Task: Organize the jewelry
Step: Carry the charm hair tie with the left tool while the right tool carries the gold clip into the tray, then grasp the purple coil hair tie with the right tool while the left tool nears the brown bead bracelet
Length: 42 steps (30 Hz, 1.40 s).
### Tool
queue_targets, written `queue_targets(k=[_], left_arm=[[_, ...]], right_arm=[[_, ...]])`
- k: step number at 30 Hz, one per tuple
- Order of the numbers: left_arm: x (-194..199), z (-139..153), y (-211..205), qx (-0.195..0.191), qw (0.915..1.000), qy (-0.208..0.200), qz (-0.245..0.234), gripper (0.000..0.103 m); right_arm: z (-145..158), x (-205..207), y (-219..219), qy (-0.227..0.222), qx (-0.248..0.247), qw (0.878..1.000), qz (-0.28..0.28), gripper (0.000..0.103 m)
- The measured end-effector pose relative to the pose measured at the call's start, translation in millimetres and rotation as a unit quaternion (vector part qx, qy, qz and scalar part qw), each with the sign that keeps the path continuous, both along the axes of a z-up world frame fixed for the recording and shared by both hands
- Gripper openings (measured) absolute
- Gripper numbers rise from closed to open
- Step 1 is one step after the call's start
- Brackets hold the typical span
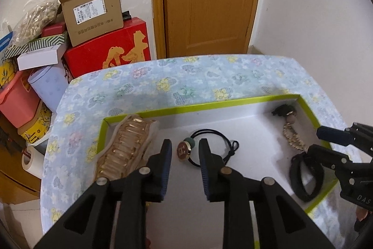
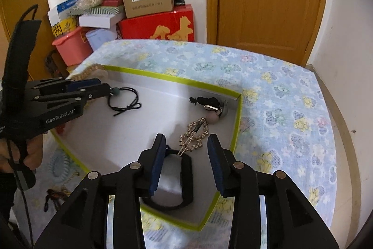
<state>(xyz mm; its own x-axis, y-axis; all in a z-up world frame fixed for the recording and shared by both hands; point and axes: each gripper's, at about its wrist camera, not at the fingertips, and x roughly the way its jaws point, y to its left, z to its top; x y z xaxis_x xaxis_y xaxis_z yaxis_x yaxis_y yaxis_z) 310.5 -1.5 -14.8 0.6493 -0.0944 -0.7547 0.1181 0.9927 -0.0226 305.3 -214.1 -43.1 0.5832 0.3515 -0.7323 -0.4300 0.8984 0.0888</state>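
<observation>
Floral-clothed surface (image 1: 144,83) carried shallow white green-rimmed cardboard tray (image 1: 163,111); left tool (image 1: 185,151) released over black elastic hair tie (image 1: 216,146), right tool (image 2: 186,146) released above black band (image 2: 186,169).

Left gripper (image 1: 185,153): black linkage arms, silver rivets, blue ribbed pads (image 1: 166,156). Right gripper (image 2: 185,151) alike. Left body marked "GenRobot.AI", black strap, cable; bare-skinned hand (image 2: 35,155).

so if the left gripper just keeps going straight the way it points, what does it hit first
Probably the round H charm on the black hair tie, lying between the left gripper's open fingertips on the tray floor; depth is uncertain.
</observation>
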Motion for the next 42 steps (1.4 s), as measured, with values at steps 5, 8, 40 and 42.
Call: queue_targets(k=[5,8,40,42], left_arm=[[-28,15,9,-0.008,0.9999,-0.014,0.006,0.025],[-50,22,14,-0.014,0.9997,-0.019,0.006,0.025],[-228,25,28,-0.049,0.9983,-0.030,0.006,0.025],[-232,22,30,-0.051,0.9982,-0.028,0.009,0.025]], right_arm=[[14,-28,-8,-0.015,0.016,1.000,-0.001,0.038],[20,-49,-12,-0.020,0.024,1.000,0.001,0.038],[12,-209,-6,-0.016,0.054,0.997,0.059,0.038],[11,-213,-1,-0.013,0.056,0.996,0.069,0.038]])
